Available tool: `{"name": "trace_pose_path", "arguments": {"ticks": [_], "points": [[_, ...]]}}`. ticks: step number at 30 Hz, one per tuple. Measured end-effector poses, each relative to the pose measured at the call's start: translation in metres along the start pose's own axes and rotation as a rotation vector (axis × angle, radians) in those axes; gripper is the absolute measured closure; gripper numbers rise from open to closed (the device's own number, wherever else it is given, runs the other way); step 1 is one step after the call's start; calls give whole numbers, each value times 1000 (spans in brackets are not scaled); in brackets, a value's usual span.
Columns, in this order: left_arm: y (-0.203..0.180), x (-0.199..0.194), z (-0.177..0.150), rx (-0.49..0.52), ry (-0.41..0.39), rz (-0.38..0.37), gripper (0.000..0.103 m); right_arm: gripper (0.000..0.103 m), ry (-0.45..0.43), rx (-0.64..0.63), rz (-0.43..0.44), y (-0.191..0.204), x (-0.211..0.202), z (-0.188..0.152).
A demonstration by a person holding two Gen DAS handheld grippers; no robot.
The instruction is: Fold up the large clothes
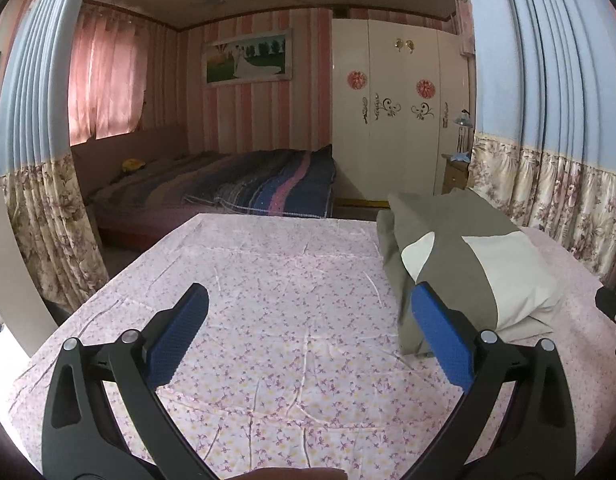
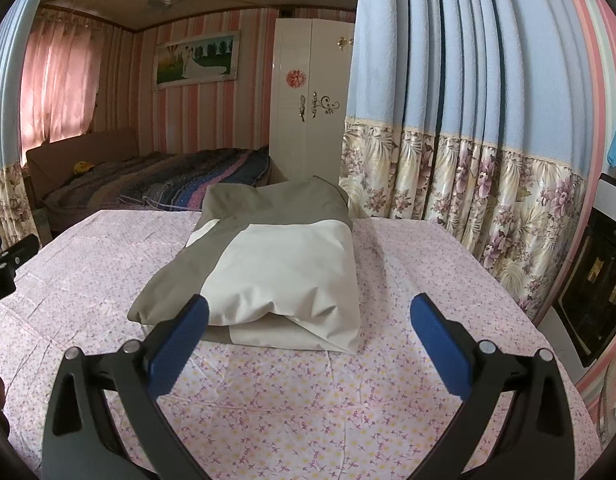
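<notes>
Table under a pink floral tablecloth [image 2: 308, 400]
A folded olive-and-cream garment [image 2: 275, 272] lies on the cloth, nearer the floral curtain [image 2: 488, 200].

No legible text, brand, number or sign is found in either view. The white wardrobe [image 1: 392, 120] carries round red emblems [image 1: 356, 80] and dark scroll decals on its doors; these are ornamental and no characters can be made out on them. The framed picture [image 1: 247, 58], left of the wardrobe, shows no readable caption. The black appliance [image 2: 596, 280], far right of the wardrobe in the right wrist view, has small lit marks too blurred to read.
</notes>
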State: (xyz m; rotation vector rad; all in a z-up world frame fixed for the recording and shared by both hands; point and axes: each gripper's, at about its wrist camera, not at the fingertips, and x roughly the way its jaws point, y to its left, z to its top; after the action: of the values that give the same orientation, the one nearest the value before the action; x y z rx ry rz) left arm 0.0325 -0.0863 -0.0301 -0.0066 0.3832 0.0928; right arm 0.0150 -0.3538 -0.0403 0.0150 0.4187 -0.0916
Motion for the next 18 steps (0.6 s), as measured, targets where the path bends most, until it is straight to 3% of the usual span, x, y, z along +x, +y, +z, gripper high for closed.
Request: {"name": "trace_pose_path", "arguments": {"ticks": [9,14,18], "points": [[-3,1,3,-5,4,28,3,2,-3,3,-4,-2,0,0],[-2,-1,4,-17,-3,7,3,2,0,-4,0,-1,0,0],[-10,-9,4,21,-50,13,3,2,4,-15,2,-1,2,-2]]}}
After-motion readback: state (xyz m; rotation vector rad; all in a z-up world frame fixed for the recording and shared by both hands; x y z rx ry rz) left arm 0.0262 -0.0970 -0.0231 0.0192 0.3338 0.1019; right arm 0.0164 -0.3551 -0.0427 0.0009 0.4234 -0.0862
